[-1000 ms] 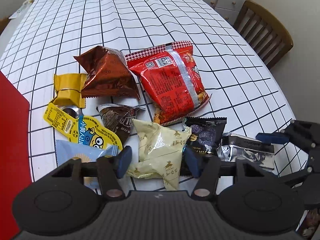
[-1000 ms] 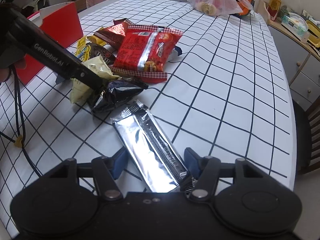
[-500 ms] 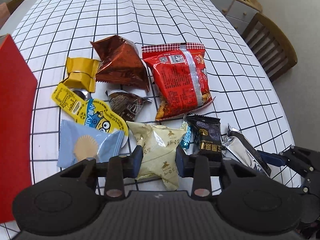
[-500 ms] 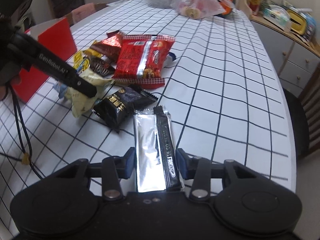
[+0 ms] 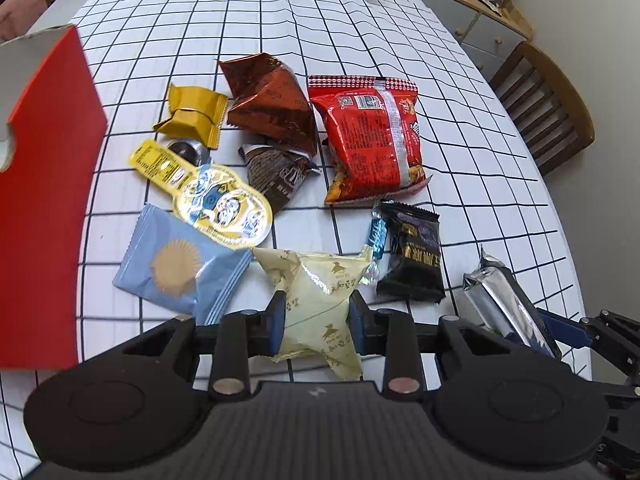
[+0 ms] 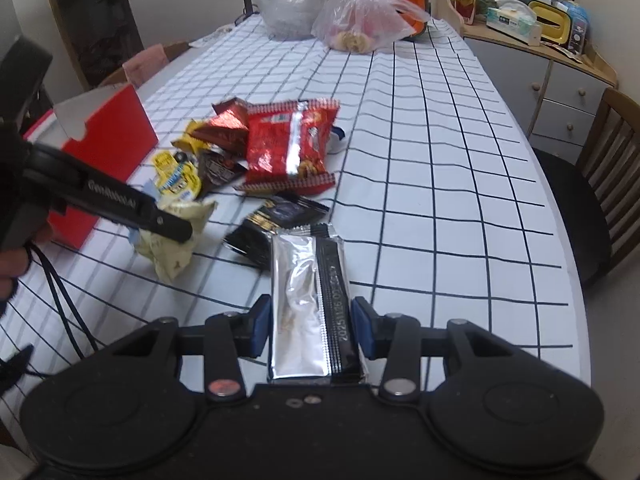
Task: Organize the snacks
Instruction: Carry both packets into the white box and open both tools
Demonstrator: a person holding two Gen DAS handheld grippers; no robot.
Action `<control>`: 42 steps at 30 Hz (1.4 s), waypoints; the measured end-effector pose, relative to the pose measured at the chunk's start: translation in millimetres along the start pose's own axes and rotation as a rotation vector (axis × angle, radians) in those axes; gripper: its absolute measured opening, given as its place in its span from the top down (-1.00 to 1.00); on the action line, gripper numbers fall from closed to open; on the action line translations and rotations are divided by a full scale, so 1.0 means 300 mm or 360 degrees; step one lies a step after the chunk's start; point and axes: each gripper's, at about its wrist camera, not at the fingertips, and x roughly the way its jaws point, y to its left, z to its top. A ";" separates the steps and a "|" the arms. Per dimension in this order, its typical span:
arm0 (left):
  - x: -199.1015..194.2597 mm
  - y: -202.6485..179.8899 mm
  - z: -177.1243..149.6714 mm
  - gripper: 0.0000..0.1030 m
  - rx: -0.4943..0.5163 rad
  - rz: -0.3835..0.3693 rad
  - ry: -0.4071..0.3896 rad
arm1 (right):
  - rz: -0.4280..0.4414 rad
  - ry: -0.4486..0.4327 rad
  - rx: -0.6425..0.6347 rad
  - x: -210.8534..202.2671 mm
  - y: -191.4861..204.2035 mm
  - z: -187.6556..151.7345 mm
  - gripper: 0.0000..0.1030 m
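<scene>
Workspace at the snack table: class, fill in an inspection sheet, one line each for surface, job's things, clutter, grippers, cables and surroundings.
Surface: table under a white cloth with a black grid.
Job's things: loose snack packets beside an open red box; among them a red bag, a black packet, a blue packet.
Clutter: plastic bags at the far end.
Grippers: left gripper shut on the cream packet; right gripper shut on the silver packet.
Cables: dark cable hangs below the left gripper.
Surroundings: wooden chair, cabinet with boxes on top.
</scene>
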 end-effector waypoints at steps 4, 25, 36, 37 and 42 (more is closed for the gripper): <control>-0.049 0.014 -0.028 0.40 -0.0026 -0.0045 -0.0020 | 0.0010 -0.0029 0.0012 -0.045 0.040 0.004 0.20; -0.400 0.147 -0.033 0.40 -0.0089 0.0013 -0.0227 | 0.0109 -0.0219 -0.0130 -0.166 0.319 0.197 0.20; -0.533 0.377 0.006 0.40 -0.0196 0.0160 -0.0368 | 0.0199 -0.0279 -0.0290 -0.085 0.577 0.342 0.20; -0.542 0.403 0.010 0.40 -0.0206 0.0174 -0.0374 | 0.0208 -0.0277 -0.0302 -0.071 0.603 0.354 0.20; -0.579 0.536 0.034 0.40 -0.0243 0.0242 -0.0383 | 0.0231 -0.0263 -0.0339 0.002 0.724 0.411 0.20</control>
